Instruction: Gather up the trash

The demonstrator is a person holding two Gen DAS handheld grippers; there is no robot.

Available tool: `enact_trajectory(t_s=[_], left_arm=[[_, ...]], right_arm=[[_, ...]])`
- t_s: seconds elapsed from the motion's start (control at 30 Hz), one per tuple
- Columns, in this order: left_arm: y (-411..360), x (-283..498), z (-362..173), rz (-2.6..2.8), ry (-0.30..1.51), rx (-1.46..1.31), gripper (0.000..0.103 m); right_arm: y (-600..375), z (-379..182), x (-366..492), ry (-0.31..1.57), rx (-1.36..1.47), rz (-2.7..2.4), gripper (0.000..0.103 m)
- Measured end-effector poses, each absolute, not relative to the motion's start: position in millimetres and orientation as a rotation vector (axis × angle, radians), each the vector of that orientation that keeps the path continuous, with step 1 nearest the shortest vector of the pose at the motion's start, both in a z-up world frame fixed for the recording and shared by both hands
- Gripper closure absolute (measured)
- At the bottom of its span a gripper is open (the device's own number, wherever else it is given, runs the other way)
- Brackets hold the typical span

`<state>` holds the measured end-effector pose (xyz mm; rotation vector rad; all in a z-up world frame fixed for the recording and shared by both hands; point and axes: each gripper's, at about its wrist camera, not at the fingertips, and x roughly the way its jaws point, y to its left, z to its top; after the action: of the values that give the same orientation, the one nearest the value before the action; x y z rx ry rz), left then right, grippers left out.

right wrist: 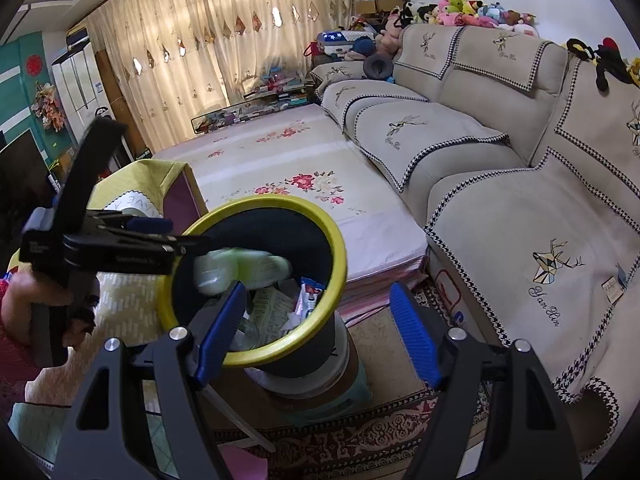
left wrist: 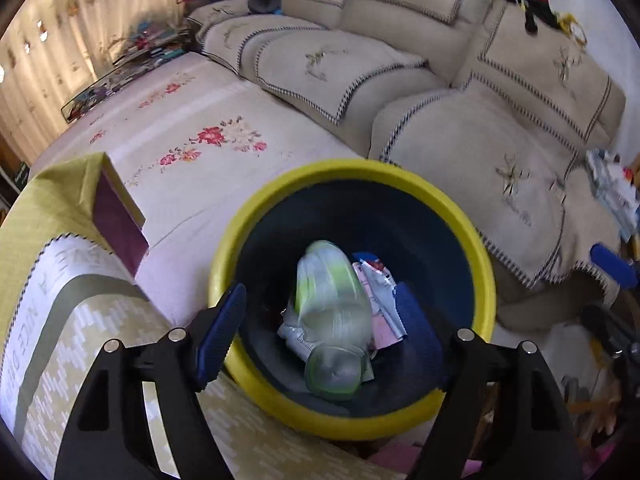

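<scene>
You are dropping the blurred clear-green plastic bottle [left wrist: 334, 312] into the yellow-rimmed dark bin [left wrist: 256, 216]; left gripper [left wrist: 320, 332] wide open, empty. Right gripper [right wrist: 316, 332] likewise; next, find more trash.

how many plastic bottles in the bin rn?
1 visible: a clear bottle with a green label, blurred by motion, over the paper scraps inside the yellow-rimmed bin, below the open left gripper. More may be hidden beneath.
</scene>
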<state>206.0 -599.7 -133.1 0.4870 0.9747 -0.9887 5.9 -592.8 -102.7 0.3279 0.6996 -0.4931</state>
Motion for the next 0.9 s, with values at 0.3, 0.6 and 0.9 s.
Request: enact_trajectory(t_s=[0.3, 0.6, 0.9], left_arm=[[-448, 188, -53, -0.870, 0.710, 0.244, 0.005], [-267, 131, -26, -0.621, 0.577, 0.170, 0.005], [-122, 59, -18, -0.380, 0.542, 0.082, 0.005]], right_arm=[[-556, -104, 17, 0.712, 0.320, -0.422, 0.030], [-473, -79, 25, 0.660, 0.228, -0.308, 0.022], [-399, -32, 3, 0.557, 0.099, -0.235, 0.012]])
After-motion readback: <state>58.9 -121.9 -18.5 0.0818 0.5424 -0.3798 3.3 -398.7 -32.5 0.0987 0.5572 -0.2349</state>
